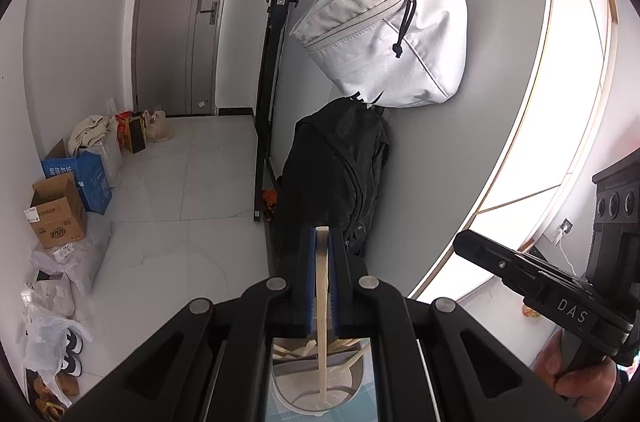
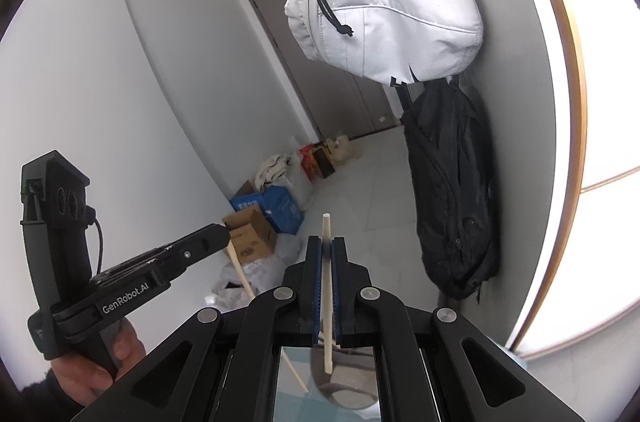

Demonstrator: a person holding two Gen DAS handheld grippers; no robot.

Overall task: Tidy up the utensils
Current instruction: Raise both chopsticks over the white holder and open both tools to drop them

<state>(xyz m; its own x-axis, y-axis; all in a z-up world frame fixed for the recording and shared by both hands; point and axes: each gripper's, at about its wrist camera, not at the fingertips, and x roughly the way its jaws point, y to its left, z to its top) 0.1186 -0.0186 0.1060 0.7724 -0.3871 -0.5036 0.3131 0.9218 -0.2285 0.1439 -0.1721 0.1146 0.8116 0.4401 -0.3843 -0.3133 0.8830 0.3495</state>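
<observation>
In the left wrist view my left gripper (image 1: pixel 321 236) is shut on a pale wooden chopstick (image 1: pixel 322 302) that hangs down between the blue pads. Under it, a round grey container (image 1: pixel 288 392) holds several wooden utensils (image 1: pixel 348 344). My right gripper (image 2: pixel 326 244) is shut on a second wooden chopstick (image 2: pixel 327 286), whose top pokes above the fingertips. The right wrist view also shows the left gripper (image 2: pixel 222 234) at the left, with its chopstick (image 2: pixel 242 272) slanting down. The right gripper (image 1: pixel 464 242) appears at the right of the left wrist view, held by a hand (image 1: pixel 576 374).
A white bag (image 1: pixel 384 22) hangs on the grey wall above a black backpack (image 1: pixel 336 174). A black metal frame (image 1: pixel 276 62) leans beside them. Cardboard boxes (image 1: pixel 60 210) and plastic bags (image 1: pixel 52 342) line the left wall near a grey door (image 1: pixel 180 22). White tiled floor (image 1: pixel 180 202) lies between.
</observation>
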